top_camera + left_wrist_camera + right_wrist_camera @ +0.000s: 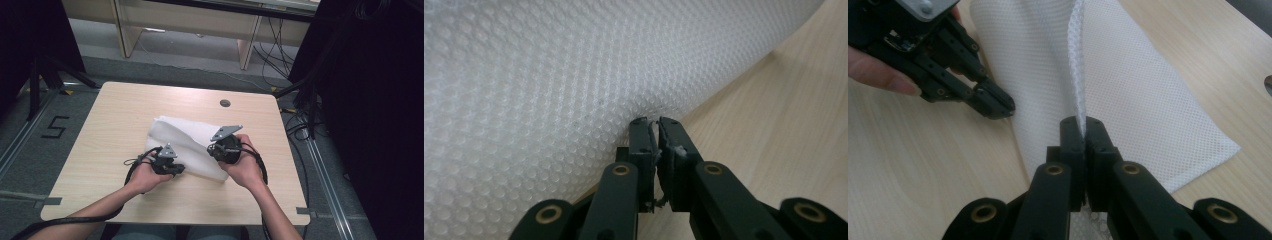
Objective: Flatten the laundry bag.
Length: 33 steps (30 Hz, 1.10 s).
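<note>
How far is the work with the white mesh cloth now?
Done: both grippers have hold of the white mesh cloth, the left gripper at its edge, the right gripper on a raised ridge. In hand: lifting that ridge while the rest lies on the table. Left: probably folding or spreading it; it is still rumpled.
</note>
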Each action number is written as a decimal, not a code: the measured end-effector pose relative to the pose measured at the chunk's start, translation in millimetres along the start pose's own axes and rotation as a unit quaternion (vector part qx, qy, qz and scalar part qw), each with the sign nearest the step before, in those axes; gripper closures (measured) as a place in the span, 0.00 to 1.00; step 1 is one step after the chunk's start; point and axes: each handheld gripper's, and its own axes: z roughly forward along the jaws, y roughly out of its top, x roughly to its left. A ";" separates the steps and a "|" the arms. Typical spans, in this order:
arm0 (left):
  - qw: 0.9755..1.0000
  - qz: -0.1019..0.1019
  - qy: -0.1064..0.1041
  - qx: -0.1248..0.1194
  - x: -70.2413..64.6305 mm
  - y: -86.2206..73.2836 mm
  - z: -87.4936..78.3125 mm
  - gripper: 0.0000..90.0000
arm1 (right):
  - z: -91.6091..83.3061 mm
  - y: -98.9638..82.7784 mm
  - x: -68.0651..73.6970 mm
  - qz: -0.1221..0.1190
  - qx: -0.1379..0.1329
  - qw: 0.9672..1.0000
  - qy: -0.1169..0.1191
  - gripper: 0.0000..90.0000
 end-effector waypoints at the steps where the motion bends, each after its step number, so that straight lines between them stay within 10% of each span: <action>1: 1.000 -0.003 0.005 -0.002 1.3 -0.9 0.9 0.92 | 0.1 -0.7 1.7 -0.005 0.002 1.000 -0.007 0.99; 26: 1.000 -0.001 0.005 -0.004 9.2 -4.7 -5.5 0.87 | -1.0 -11.0 20.0 -0.041 -0.001 0.999 0.027 0.99; 33: 1.000 -0.008 0.002 -0.012 18.0 -10.0 -42.6 0.85 | 1.5 -15.6 27.3 -0.057 0.000 0.998 0.034 0.99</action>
